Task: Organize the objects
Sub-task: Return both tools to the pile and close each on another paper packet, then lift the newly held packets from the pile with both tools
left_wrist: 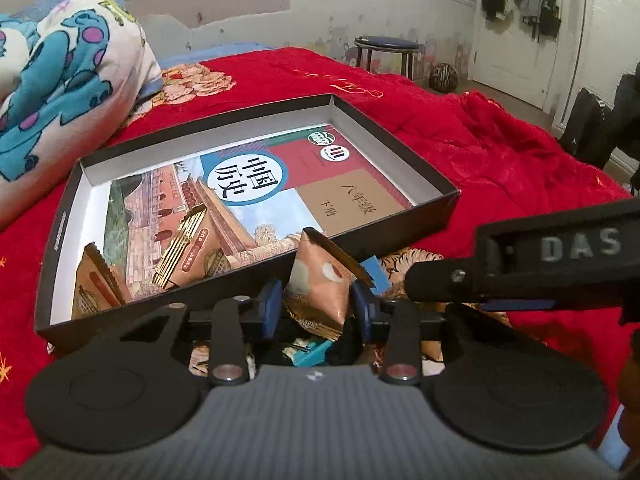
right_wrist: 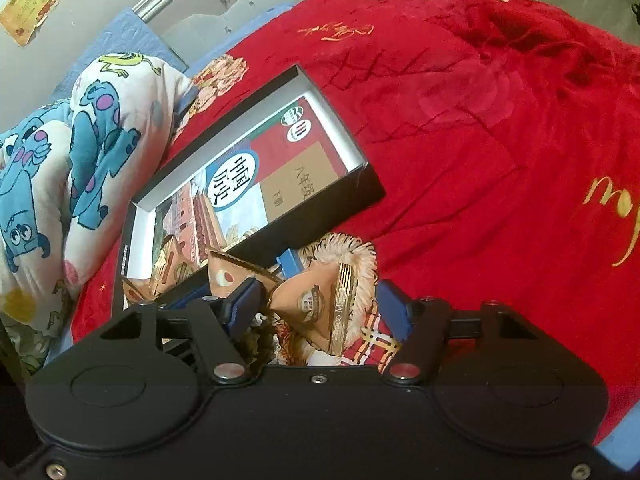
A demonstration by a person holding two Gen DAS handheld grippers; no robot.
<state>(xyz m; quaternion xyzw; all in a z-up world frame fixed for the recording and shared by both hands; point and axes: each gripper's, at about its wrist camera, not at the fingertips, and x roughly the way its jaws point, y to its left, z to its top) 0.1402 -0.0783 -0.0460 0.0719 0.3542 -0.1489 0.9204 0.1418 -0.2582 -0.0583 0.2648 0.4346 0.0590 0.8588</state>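
Red blanket (left_wrist: 460,136) over a soft bed, black box (left_wrist: 400,152) lying on it with a history book (left_wrist: 256,184) and two snack packets inside. My left gripper (left_wrist: 316,306) is clenched on a pink snack pouch (left_wrist: 320,280), just short of the box's near wall. My right gripper (right_wrist: 320,308) is spread wide around a second pouch (right_wrist: 316,304), not gripping. Risk: my grip is low on a puffy pouch, so it could slip, or snag that wall.

Snack packets (left_wrist: 320,280) – four; textbook (left_wrist: 256,184) – one; box (left_wrist: 400,128) – one; pillow (left_wrist: 60,92) – one; stool (left_wrist: 386,46) – one.
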